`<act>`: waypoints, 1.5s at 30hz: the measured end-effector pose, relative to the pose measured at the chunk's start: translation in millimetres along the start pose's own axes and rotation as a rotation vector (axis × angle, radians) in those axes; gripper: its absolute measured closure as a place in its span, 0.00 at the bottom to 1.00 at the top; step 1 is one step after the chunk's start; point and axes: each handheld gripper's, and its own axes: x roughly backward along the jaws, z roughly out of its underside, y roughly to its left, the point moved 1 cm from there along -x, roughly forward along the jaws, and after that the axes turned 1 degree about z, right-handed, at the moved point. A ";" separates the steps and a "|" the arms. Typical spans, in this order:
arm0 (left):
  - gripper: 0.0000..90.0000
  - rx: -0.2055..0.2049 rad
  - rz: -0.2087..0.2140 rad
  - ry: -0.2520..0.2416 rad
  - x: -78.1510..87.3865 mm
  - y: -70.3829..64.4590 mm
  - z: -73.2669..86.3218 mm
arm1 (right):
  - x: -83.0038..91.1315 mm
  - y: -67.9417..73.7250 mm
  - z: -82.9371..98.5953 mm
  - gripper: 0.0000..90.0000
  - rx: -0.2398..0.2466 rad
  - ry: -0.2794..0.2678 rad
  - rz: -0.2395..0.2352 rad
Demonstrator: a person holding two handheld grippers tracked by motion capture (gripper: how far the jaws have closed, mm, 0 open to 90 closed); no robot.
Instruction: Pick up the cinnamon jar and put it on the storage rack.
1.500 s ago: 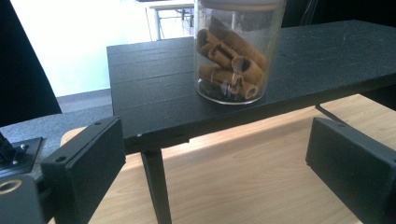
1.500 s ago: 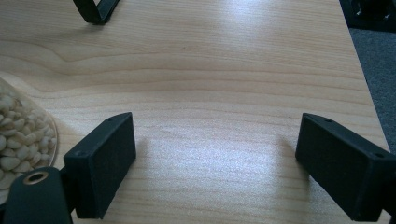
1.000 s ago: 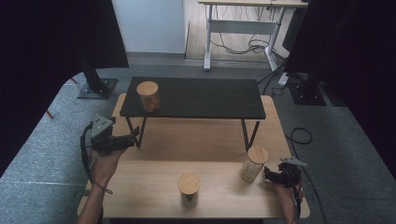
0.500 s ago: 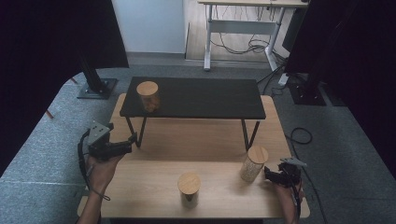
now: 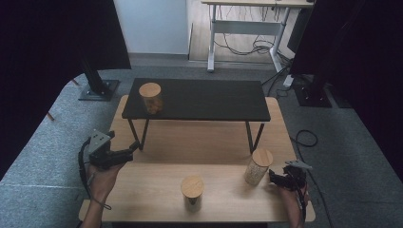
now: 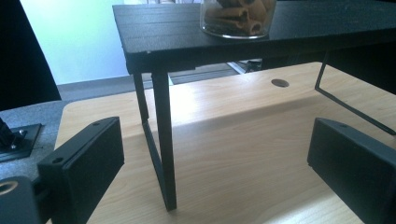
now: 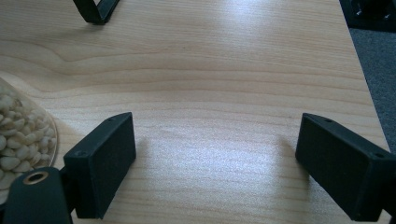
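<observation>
The glass jar [image 5: 257,166] by the right gripper [image 5: 277,178] has a round wooden lid and pale kernels inside [image 7: 18,135] — it stands near the wooden table's [image 5: 228,142] right front edge, bare board beyond. That gripper's jaws gape wide just beside it, holding nothing. The left gripper [image 5: 129,151] — jaws equally wide, empty — hangs at the table's left edge, facing the black shelf's [image 5: 199,97] leg.

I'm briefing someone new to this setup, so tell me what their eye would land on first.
Three cork-lidded jars: one of pasta on the left end of the black shelf, one at the front middle of the wooden table, one of pale nuts front right. The right gripper sits open just right of the nut jar, not touching it. The left gripper, also open, points at the shelf's left legs.
</observation>
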 end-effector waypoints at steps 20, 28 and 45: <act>0.04 0.023 -0.004 0.031 6.6 0.1 30.7 | 0.0 0.0 0.0 0.13 0.000 0.000 0.000; 0.04 0.021 -0.005 0.043 6.9 -0.9 40.1 | 0.0 0.0 0.0 0.13 0.000 0.000 0.000; 0.04 0.026 -0.006 0.059 7.6 -1.4 59.1 | 0.0 0.0 0.0 0.13 0.000 0.000 0.000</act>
